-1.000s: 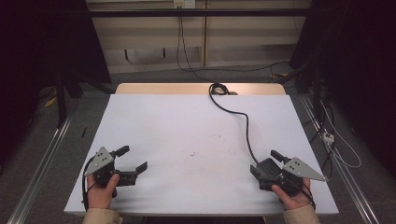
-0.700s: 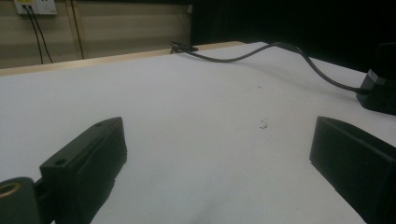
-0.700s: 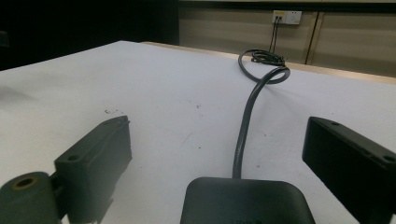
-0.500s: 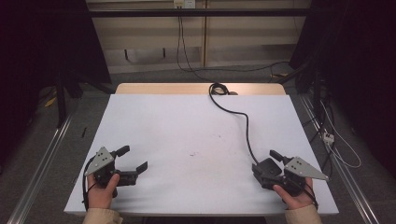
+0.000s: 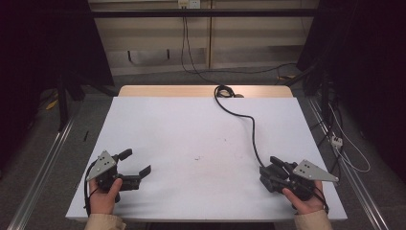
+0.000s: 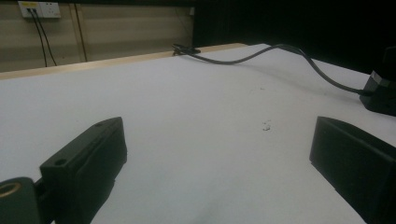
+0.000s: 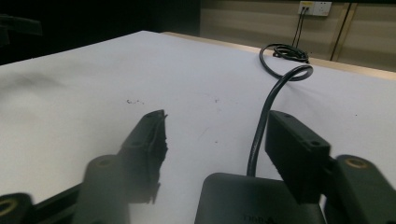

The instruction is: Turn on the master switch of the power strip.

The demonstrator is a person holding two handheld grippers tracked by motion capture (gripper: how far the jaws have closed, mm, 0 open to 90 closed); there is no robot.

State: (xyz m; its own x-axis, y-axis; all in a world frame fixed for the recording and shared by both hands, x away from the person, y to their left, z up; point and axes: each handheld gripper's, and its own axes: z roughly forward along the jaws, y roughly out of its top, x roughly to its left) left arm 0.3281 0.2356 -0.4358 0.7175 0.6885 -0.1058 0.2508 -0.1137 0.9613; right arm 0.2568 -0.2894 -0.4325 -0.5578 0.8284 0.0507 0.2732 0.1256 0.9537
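1. Against the earlier frames, almost no displacement is seen. The left gripper is kept at the near left corner of the table, and the right gripper is shifted only slightly at the near right corner.
2. Both grippers are placed close to the near edge, each just inside its side edge. A wide bare stretch of white surface is left between them and beyond them, as far as the wooden strip at the far edge.
3. This open area is crossed on the right by the black cable, which is coiled at the far edge and led forward to a flat black box.
4. The left gripper's jaws are spread wide, and nothing is held or touched.
5. The right gripper's jaws are also spread. The box is seen low between them, close against one jaw; contact cannot be confirmed.
6. Counted: two grippers, two hands (left hand, right hand), one cable, one box, one table.
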